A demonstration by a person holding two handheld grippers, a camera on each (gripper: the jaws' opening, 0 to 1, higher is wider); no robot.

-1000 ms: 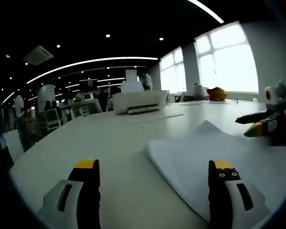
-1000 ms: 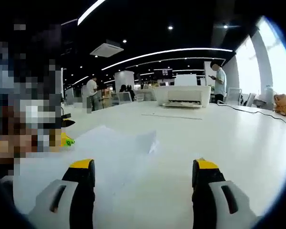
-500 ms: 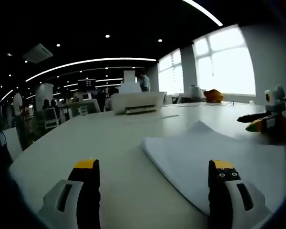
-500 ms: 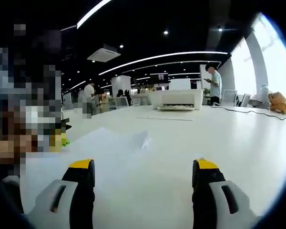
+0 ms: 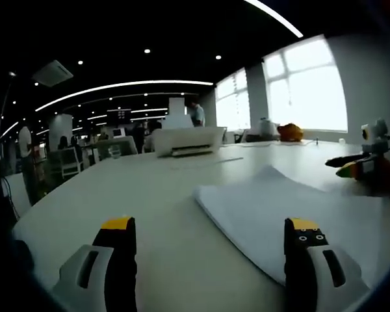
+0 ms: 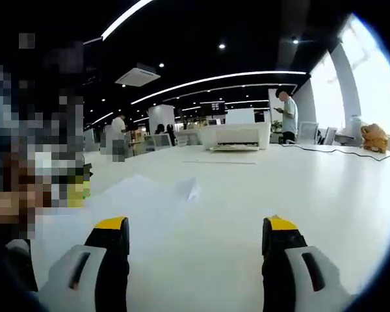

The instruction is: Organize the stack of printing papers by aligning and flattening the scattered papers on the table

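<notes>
On the left, the left gripper [image 5: 209, 250] hangs low over the white table [image 5: 149, 195] with its jaws spread wide and nothing between them; the stack of printing papers [image 5: 292, 208] lies ahead and toward the right jaw, its near left corner pointing between the jaws, its left edge running away toward the white printer [image 5: 187, 139] at the far end; a top sheet lifts in a peak at the far side, so the pile is neither flat nor squared; at the right border of that view the right gripper [image 5: 361, 166] sits beside the paper's far edge. In the right gripper view that gripper [image 6: 194, 250] is likewise released and empty; the papers [image 6: 140, 195] lie ahead and left of its jaws; by my judgement both stand about equally close, flanking the stack from opposite sides.
</notes>
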